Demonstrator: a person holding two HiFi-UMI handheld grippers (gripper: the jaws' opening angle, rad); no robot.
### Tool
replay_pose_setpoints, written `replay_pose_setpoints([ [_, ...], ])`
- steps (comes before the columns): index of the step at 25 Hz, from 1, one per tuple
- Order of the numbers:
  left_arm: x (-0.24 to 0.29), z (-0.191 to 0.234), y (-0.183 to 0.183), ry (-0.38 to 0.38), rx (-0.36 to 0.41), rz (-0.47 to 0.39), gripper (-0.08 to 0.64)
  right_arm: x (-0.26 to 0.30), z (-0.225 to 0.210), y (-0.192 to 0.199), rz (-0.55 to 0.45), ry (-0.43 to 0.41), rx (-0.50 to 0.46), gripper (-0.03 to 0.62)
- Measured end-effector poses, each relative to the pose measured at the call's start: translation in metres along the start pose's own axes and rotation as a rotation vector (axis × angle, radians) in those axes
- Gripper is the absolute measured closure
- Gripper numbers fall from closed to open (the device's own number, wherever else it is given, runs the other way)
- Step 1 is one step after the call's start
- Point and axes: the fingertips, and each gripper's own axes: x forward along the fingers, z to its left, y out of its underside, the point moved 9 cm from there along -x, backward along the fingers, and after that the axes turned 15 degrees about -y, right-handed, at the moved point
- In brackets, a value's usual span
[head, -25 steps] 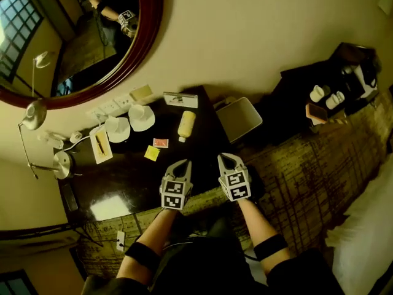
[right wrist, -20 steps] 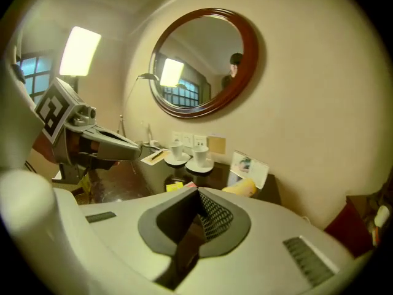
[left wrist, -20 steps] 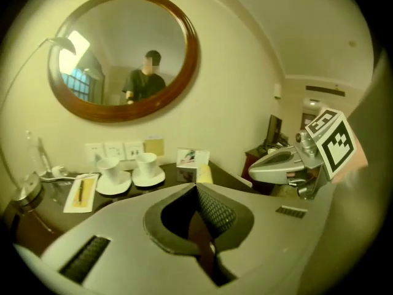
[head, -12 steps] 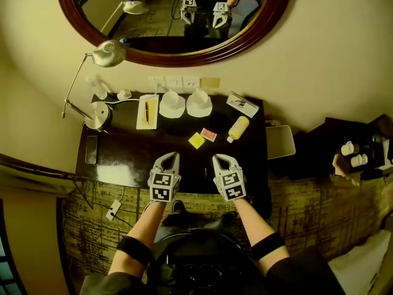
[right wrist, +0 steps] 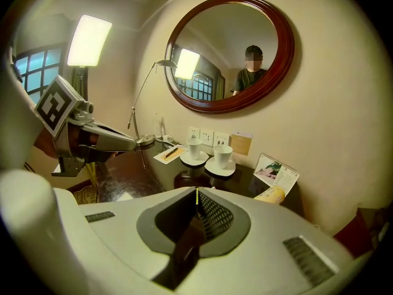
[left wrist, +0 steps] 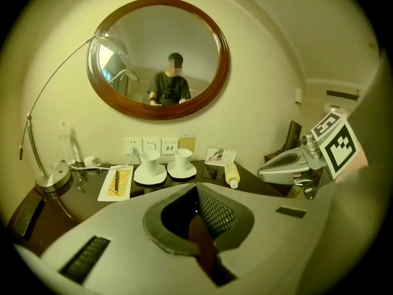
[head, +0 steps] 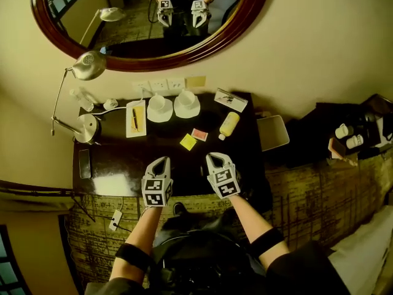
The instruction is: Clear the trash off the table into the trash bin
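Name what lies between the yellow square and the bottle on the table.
A small red packet lies between the yellow square and the bottle, seen in the head view.

The table (head: 110,158) is viewed from high overhead in the head view, steeply downward, toward the wall (head: 319,54) bearing the mirror (head: 92,17). Both gripper views are set low at the table's front edge and faced at that wall. The cups (left wrist: 149,162) and mirror are shared by all three.

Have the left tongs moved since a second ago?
Yes. Against the yellow note on the table, the left tongs shifted left: from its right side to its left.
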Motion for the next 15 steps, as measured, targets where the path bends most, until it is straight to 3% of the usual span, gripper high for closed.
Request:
replay_pose_setpoints([
  [5,0.011,-0.004,0.001,0.022,0.013,0.005,0.560,0.003,-0.033,-0.005,0.013,0.112,0.044,0.554],
  [10,0.019,-0.007,-0.003,0.040,0.034,0.009,0.560,0.012,-0.088,-0.006,-0.009,0.221,0.245,0.503],
  [15,0.033,-0.018,0.002,0.066,0.027,0.012,0.560,0.025,-0.138,0.000,0.006,0.304,0.384,0.357],
])
